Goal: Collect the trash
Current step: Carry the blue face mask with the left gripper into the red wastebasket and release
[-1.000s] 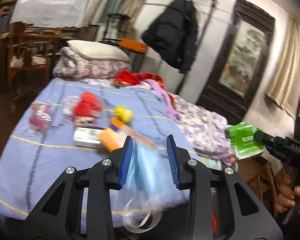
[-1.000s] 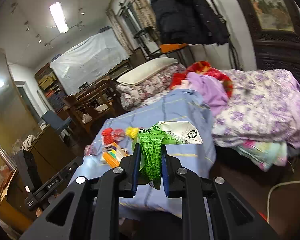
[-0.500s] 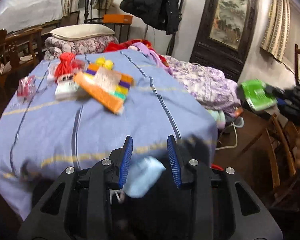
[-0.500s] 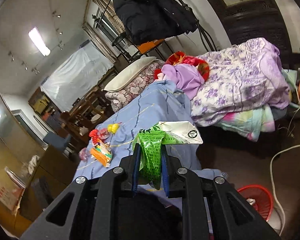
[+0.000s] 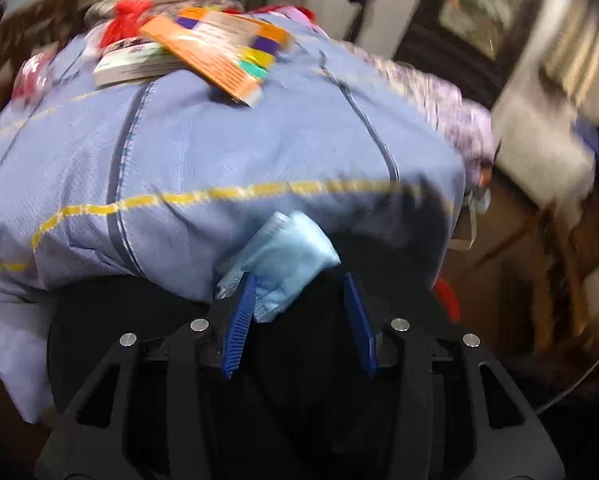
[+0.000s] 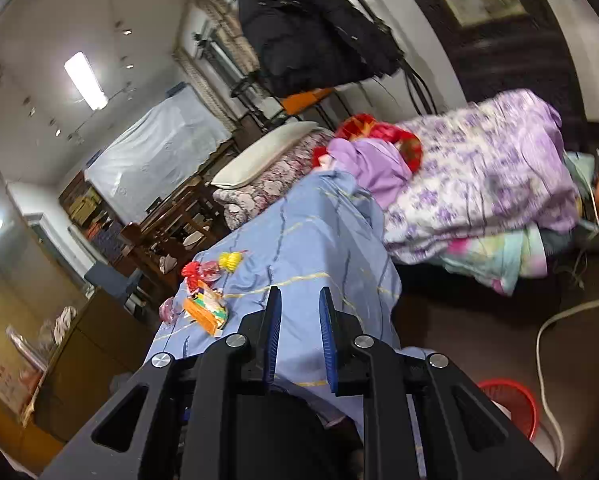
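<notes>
The left gripper (image 5: 299, 320), its jaws just having been opening, stands parted with a pale blue face mask (image 5: 283, 256) lying against the left pad only, clear of the right one, just off the near edge of the bed's blue cover (image 5: 227, 152). The right gripper (image 6: 299, 336) has a narrow gap between its pads and nothing in it, above the cover's near corner, with a red basket (image 6: 511, 404) on the dark floor beside it. Wrappers and an orange packet (image 5: 203, 56) lie toward the cover's far left edge, a purple floral quilt (image 6: 479, 176) heaps along its right edge, and a black coat (image 6: 311, 36) hangs by the far wall.
</notes>
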`<state>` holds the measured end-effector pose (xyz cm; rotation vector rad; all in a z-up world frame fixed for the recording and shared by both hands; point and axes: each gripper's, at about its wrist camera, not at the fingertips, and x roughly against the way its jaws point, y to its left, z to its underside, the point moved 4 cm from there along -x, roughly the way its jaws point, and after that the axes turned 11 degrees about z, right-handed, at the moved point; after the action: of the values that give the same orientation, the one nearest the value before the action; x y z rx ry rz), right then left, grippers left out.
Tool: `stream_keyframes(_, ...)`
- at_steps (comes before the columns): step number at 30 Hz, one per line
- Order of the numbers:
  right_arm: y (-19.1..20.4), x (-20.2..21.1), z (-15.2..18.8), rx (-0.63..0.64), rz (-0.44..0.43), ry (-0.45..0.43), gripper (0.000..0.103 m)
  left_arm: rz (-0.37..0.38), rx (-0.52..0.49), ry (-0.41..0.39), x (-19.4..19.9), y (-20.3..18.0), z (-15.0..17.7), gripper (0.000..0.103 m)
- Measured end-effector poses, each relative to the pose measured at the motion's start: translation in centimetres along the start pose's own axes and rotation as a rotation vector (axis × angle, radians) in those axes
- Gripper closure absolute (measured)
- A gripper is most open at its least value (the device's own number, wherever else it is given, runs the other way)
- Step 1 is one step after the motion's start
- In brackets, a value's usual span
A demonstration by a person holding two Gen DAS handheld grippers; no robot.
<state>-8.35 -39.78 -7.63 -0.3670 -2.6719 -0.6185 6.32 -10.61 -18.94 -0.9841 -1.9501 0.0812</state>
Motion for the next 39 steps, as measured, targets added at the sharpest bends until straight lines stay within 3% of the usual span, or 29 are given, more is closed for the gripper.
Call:
stream_keyframes(6, -1.7, -0.5, 0.3, -0.038, 0.008, 0.017, 0.082, -0.055, -0.04, 0.0, -0.5, -0.7, -0.3, 0.058)
stream_keyframes(11, -2.2, -1.4, 0.9, -0.035, 0.01, 0.04, 0.082, -0.098, -0.042, -0.049, -0.1, -0.9, -1.1, 0.057)
stream_keyframes(12, -2.4, -1.6, 1.0, -0.038, 0.012, 0.041, 0.082, -0.098, -0.039, -0.06, -0.1, -0.9, -1.3, 0.058)
stream_keyframes(13, -2.6, -1.7, 1.1, -0.042, 0.012, 0.043, 0.082, -0.099, -0.033, -0.066, -0.1, -0.8, -1.5, 0.065)
stream_keyframes(19, -3.2, -1.7, 1.1, -0.059, 0.009, 0.042, 0.082, -0.067, -0.068, -0.083, 0.8, -1.9, -1.4, 0.074)
stream_keyframes(26, -3.7, -0.7, 0.6, -0.046, 0.018, 0.028, 0.082, 0.033, -0.19, -0.102, 2.2, -8.1, -2.2, 0.075)
stream_keyframes(32, -6.1, 1.1, 0.2, -0.038, 0.075, 0.042, 0.082, 0.186, -0.316, -0.012, -0.7, -15.6, -4.7, 0.075)
stream_keyframes(35, -8.4, 2.7, 0.1, -0.043, 0.128, 0.038, 0.081, 0.28, -0.374, 0.093, -4.4, -20.0, -4.7, 0.074)
stream_keyframes(39, -12.3, 4.6, -0.1, -0.099, 0.177, 0.013, 0.079, 0.341, -0.453, 0.258, -10.4, -24.9, -2.8, 0.074)
